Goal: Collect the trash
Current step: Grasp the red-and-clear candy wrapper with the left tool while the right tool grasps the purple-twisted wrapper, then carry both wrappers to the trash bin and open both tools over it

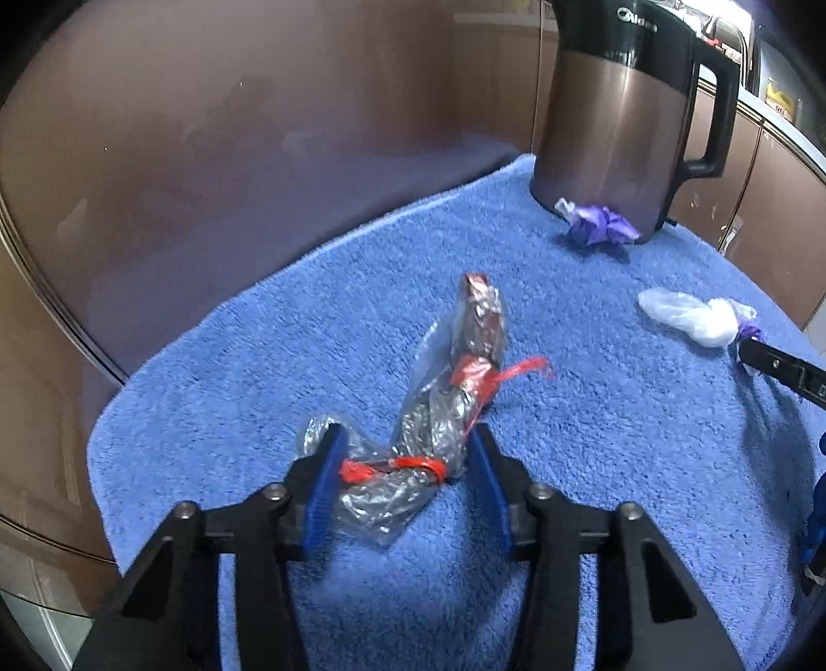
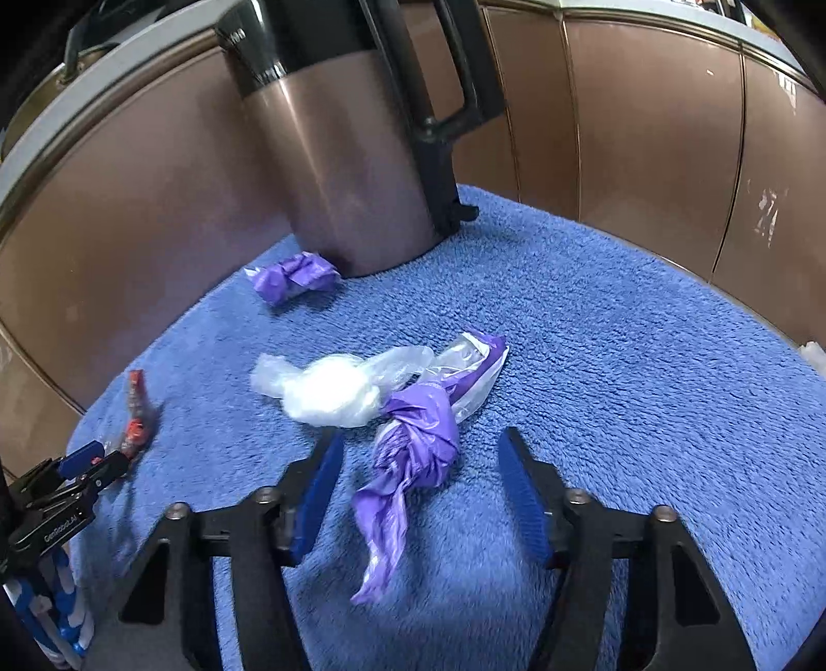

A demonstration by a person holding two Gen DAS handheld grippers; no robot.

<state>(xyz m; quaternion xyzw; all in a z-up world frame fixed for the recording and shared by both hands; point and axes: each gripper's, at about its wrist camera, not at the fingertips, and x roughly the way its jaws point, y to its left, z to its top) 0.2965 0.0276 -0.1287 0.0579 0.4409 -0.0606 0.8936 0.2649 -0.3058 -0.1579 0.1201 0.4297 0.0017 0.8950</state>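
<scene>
Left gripper (image 1: 402, 449) is clamped on the clear red-tied wrapper (image 1: 413, 454) on the blue towel (image 1: 258, 361), right gripper (image 2: 421, 454) sits apart around the purple wrapper (image 2: 413, 454), and both look slippery enough to squirt out when lifted.

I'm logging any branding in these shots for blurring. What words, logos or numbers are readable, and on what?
"Midea": on the black upper band of the kettle.
"GenRobot.AI": on the black body of the left tool, seen in the right wrist view, small but readable.
Partial letters on the kettle's band in the right wrist view: cut off, unreadable.
Yellow label behind the kettle: too blurred to read.
</scene>
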